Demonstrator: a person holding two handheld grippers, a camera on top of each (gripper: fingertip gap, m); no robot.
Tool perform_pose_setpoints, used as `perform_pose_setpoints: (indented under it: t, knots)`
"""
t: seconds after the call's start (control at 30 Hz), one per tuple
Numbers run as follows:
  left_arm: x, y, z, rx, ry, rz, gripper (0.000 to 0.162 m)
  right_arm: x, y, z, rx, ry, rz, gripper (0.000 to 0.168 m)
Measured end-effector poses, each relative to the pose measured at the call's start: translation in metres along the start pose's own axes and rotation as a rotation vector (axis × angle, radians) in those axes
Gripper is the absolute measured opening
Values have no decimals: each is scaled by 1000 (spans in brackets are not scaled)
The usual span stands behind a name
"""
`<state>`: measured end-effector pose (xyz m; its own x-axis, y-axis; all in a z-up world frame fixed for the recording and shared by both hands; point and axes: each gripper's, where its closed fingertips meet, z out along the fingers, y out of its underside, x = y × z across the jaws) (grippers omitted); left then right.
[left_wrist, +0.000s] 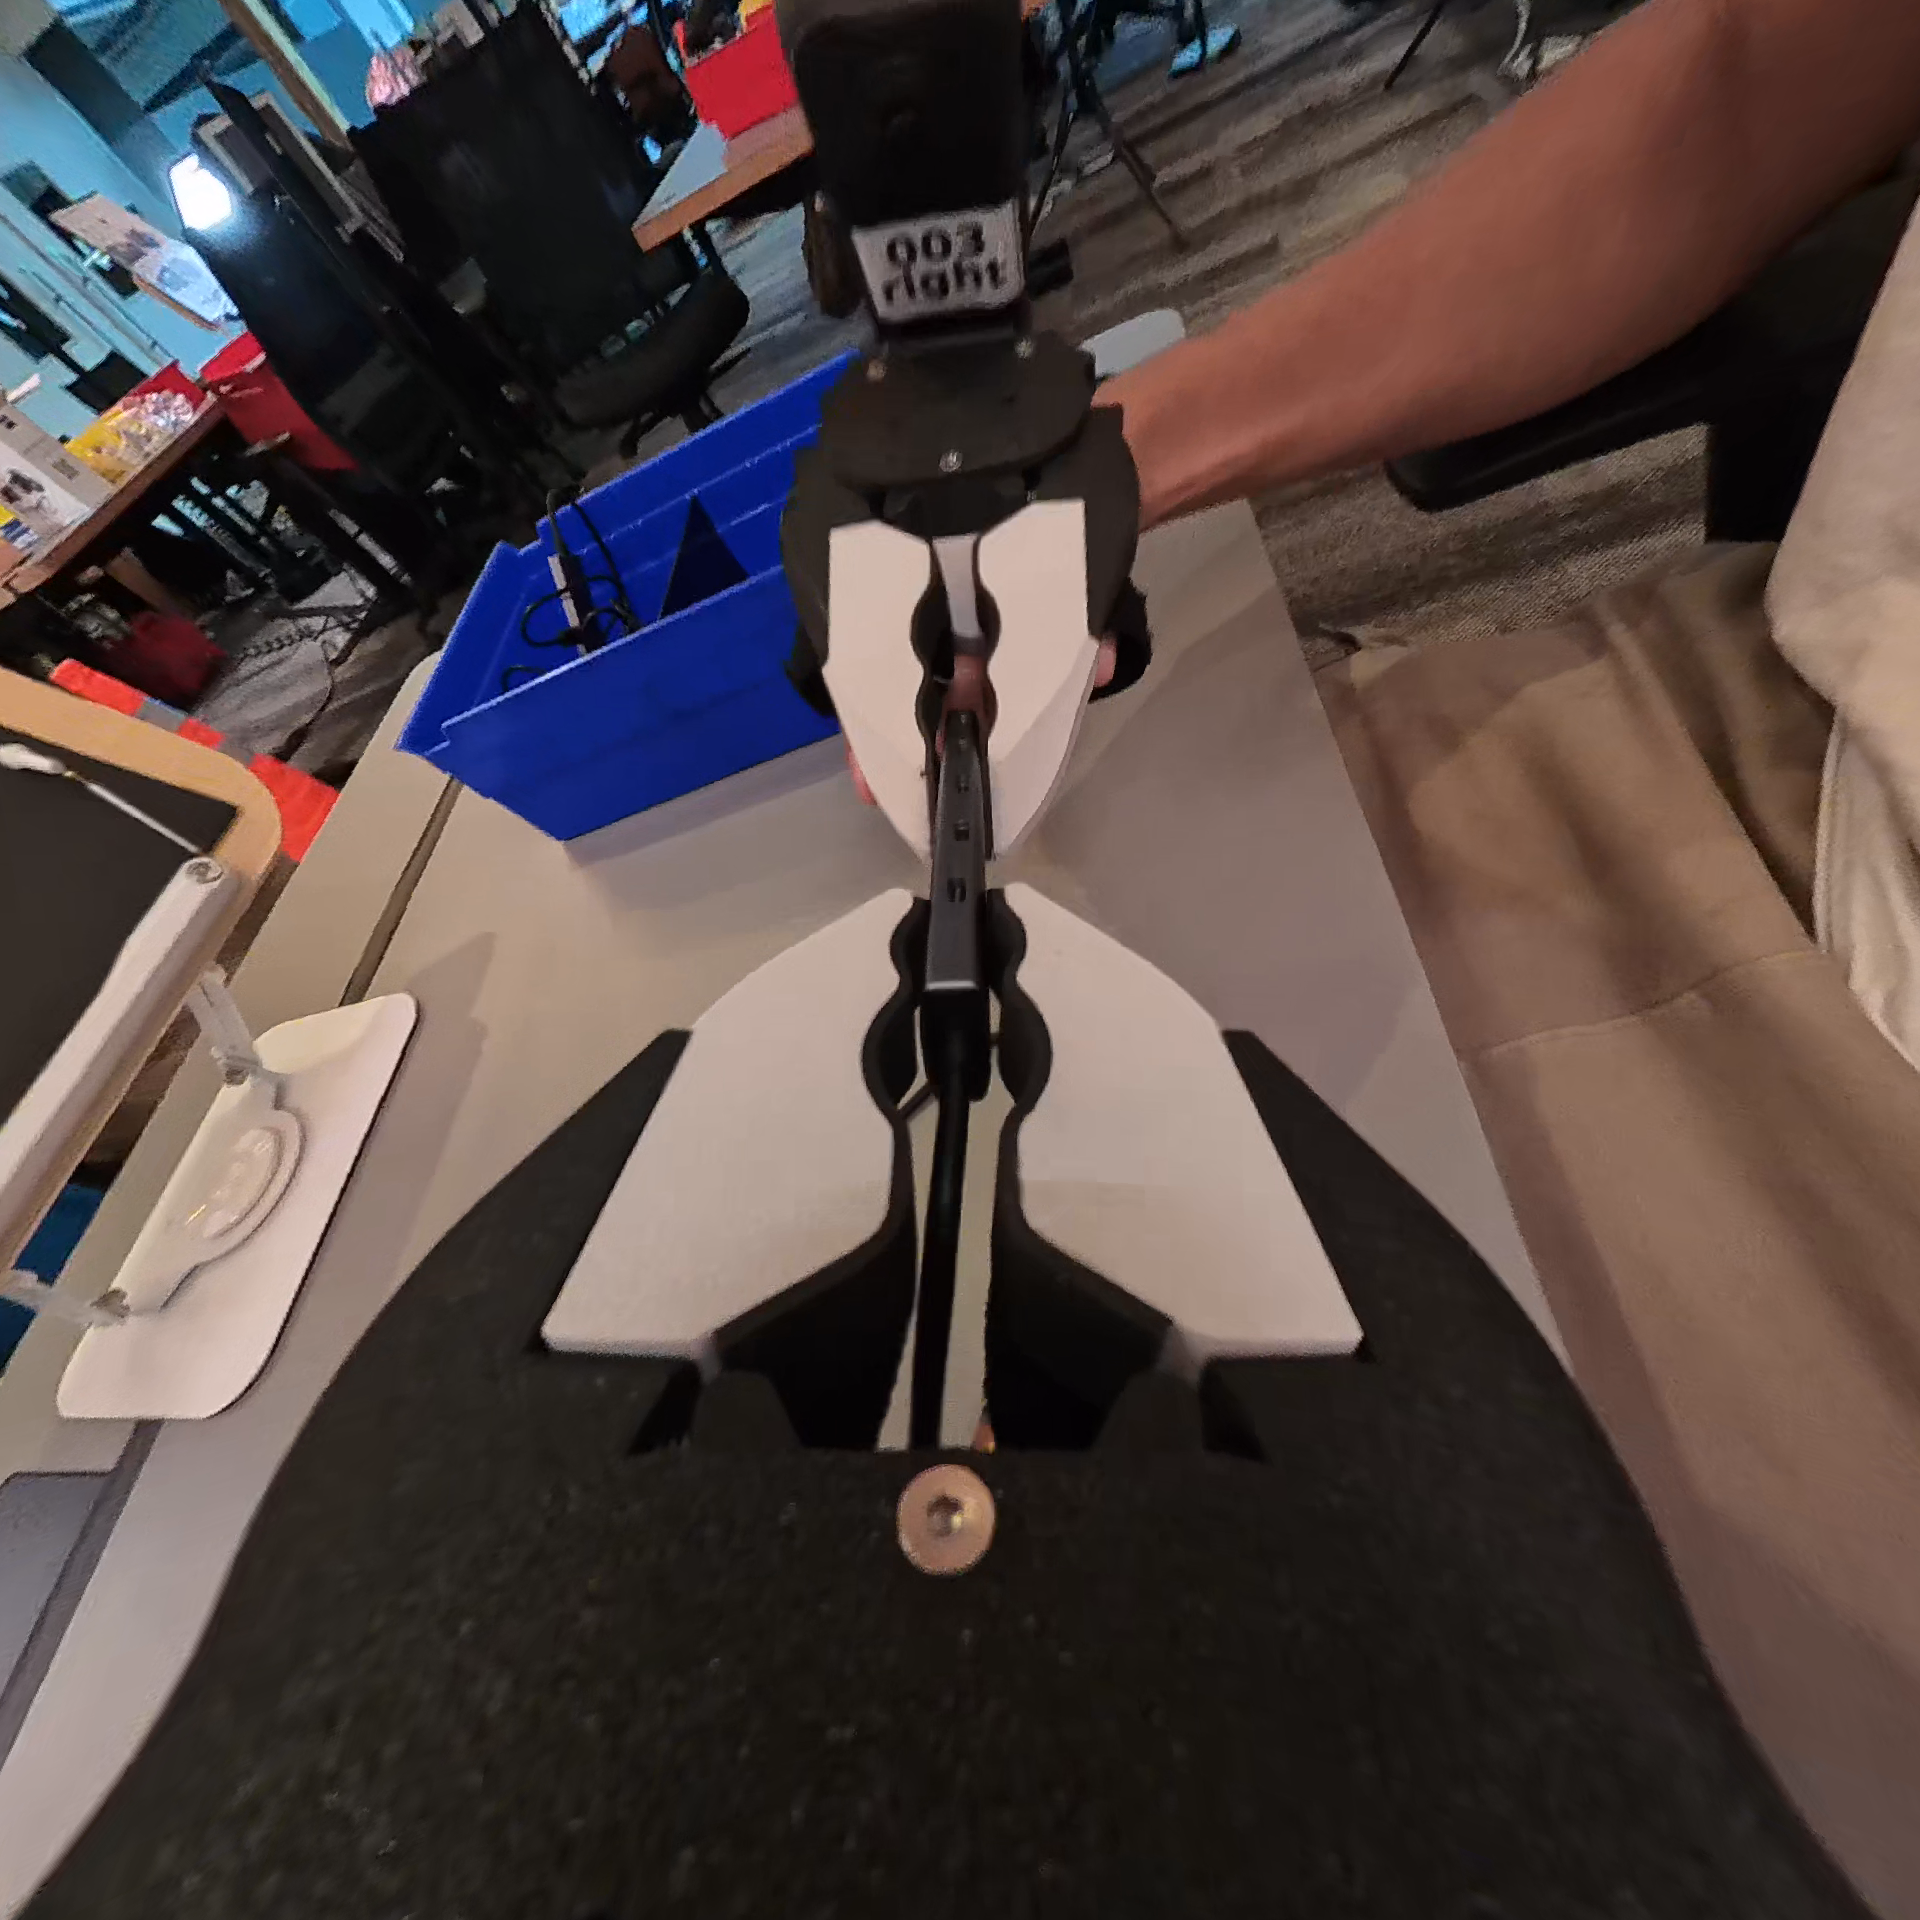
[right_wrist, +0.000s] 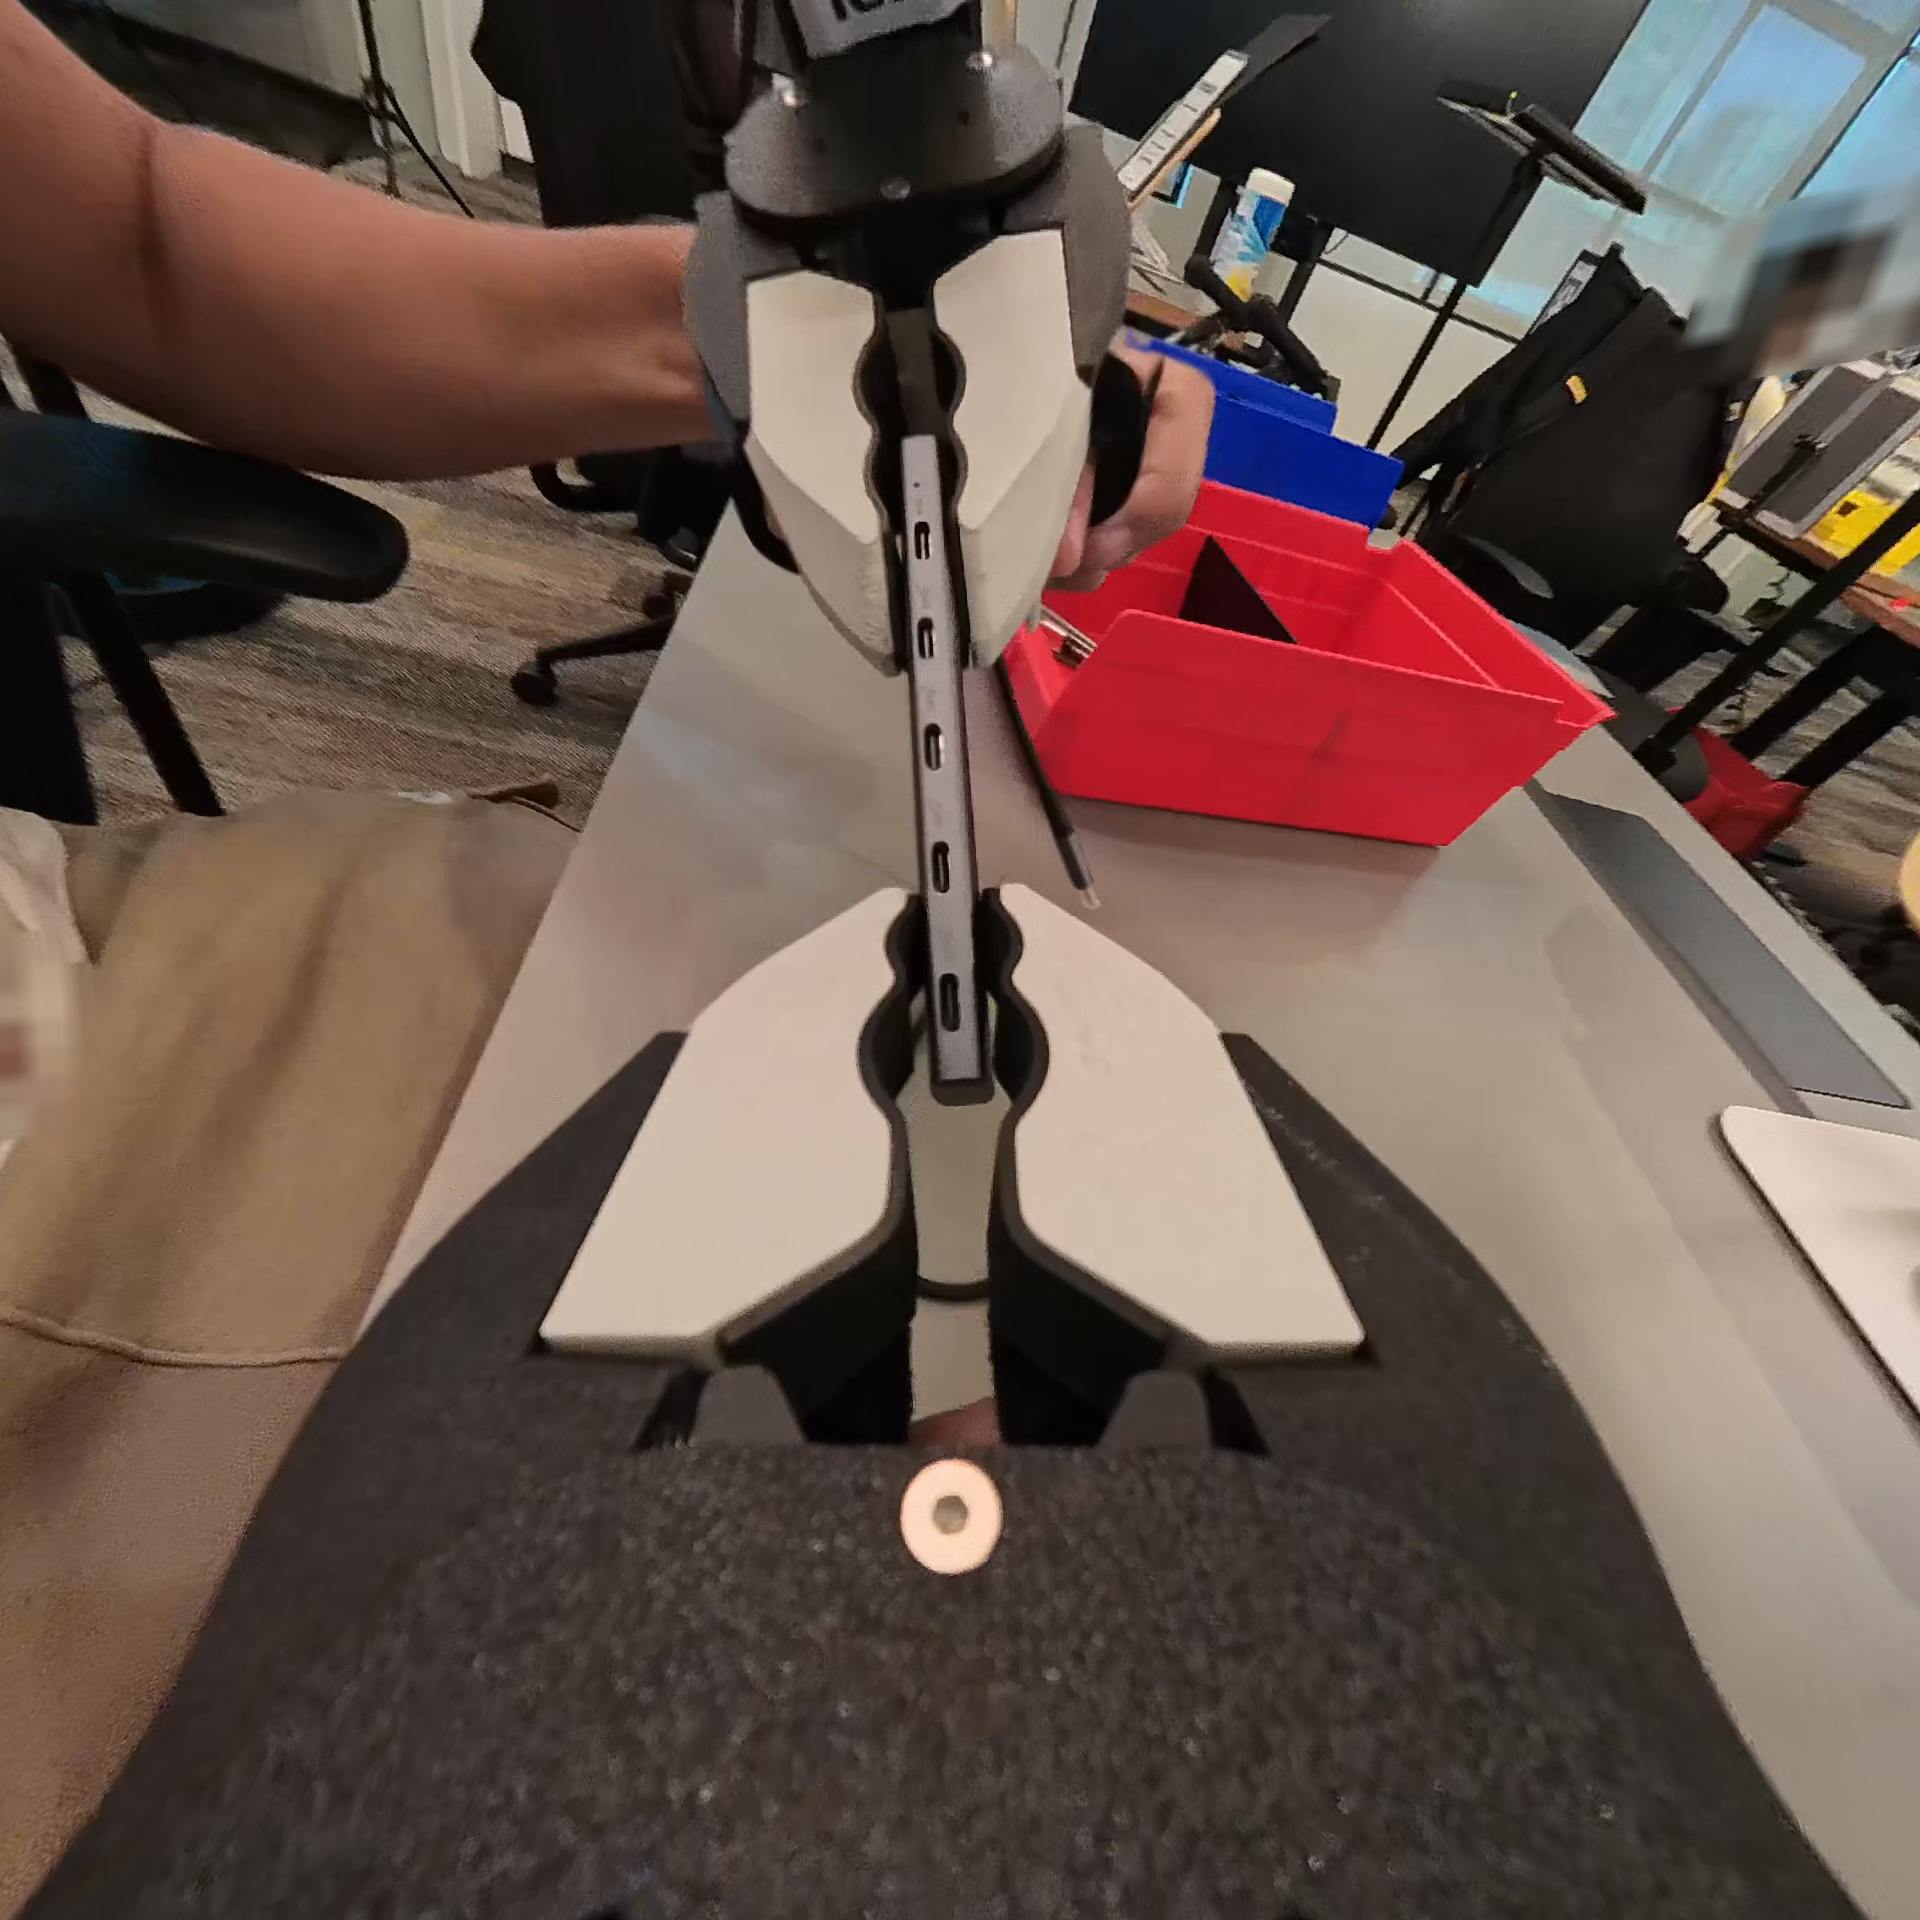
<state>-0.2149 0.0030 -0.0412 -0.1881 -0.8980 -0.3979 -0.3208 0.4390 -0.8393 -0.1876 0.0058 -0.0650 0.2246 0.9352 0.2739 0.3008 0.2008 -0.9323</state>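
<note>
- A slim grey hub (right_wrist: 940, 831), with a row of ports along its edge, is held above the grey table (right_wrist: 1351, 1018) between the two grippers, which face each other tip to tip.
- The right gripper (right_wrist: 951, 935) is clamped on the near end of the hub in the right wrist view; the left gripper (left_wrist: 951, 935) is clamped on the opposite end, where a black cable (left_wrist: 940, 1226) leaves the hub and runs back between the fingers.
- In the left wrist view a white stand base (left_wrist: 239, 1205) is seen on the table at left.
- A red bin (right_wrist: 1309, 717) is set on the table beyond the hub; a dark triangular divider is seen inside it, and a small metal piece at its near corner cannot be identified.
- A blue bin (left_wrist: 623, 686) is set at the other end of the table; black cables and a dark divider are seen in it.
- More blue bins (right_wrist: 1288, 447) are seen behind the red one.
- Each gripper is held by a hand (right_wrist: 1132, 499) from behind, with a bare forearm (left_wrist: 1455, 322) stretched level across the table.
</note>
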Motion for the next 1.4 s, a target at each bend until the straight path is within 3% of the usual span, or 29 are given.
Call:
perform_pose_setpoints:
  t: [0.23, 0.27, 0.37, 0.43, 0.53, 0.63, 0.7, 0.8, 0.93, 1.07, 1.17, 1.23, 1.4]
  knots:
    - [-7, 14, -11, -120, -203, 132, 10, 18, 6, 2, -67, 148, -62, 20]
    - [-11, 17, -18, -149, -264, 135, 10, 22, 11, 0, -86, 145, -8, 28]
    - [-26, 24, -47, -148, -509, 58, 10, 40, 39, -9, -156, 158, 252, 31]
    - [-22, 33, -61, -115, -637, -47, 10, 43, 68, -8, -255, 140, 449, 48]
    - [-6, 57, -71, -134, -810, -115, 10, 50, 102, 3, -371, 216, 557, 48]
    - [-7, 73, -79, -288, -840, -36, 10, 50, 104, 25, -376, 266, 555, 48]
    - [-5, 79, -78, -235, -824, -106, 10, 39, 95, 42, -393, 246, 478, 39]
    - [-4, 83, -79, -261, -828, -83, 10, 55, 102, 50, -484, 362, 353, 29]
    - [-5, 88, -79, -282, -832, -101, 10, 81, 124, 65, -516, 384, 534, 30]
    - [-6, 95, -82, -284, -830, -159, 10, 82, 139, 75, -630, 416, 441, 31]
    - [-7, 97, -84, -274, -832, -185, 10, 86, 141, 73, -661, 476, 392, 20]
    - [-8, 99, -81, -275, -823, -191, 10, 86, 142, 73, -661, 472, 402, 7]
    - [-11, 102, -70, -301, -793, -125, 10, 75, 141, 69, -645, 345, 479, 6]
